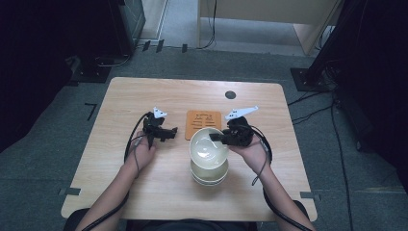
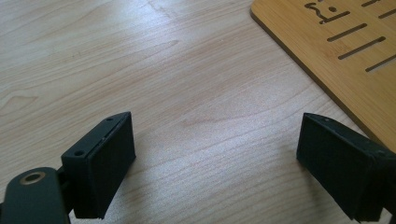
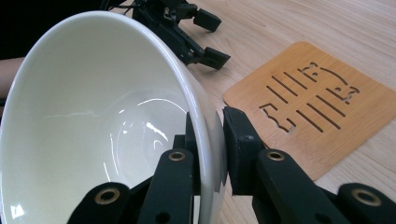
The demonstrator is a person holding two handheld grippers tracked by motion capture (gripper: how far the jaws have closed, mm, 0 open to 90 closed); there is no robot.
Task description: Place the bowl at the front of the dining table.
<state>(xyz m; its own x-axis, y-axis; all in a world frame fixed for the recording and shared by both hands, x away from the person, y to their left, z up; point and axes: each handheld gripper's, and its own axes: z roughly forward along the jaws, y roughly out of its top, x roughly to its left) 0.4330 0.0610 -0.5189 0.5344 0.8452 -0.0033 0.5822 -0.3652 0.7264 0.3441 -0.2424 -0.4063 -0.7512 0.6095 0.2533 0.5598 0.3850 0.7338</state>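
Observation:
My right gripper (image 1: 217,137) (image 3: 212,135) is shut on the rim of a white bowl (image 1: 208,147) (image 3: 93,116), one jaw inside the wall and one outside. The bowl is tilted and hangs just above a short stack of similar white bowls (image 1: 210,175) at the table's middle. A bamboo trivet (image 1: 203,124) (image 3: 317,107) (image 2: 345,56) with slots cut in it lies flat behind the bowls. My left gripper (image 1: 171,132) (image 2: 215,154) (image 3: 212,39) rests low over the wood left of the trivet, jaws open and nothing between them.
The light wooden table (image 1: 144,96) has a small dark round cap (image 1: 230,95) near its far edge. Cables trail from both grippers back toward the person's forearms. Dark equipment and cables stand on the floor around the table.

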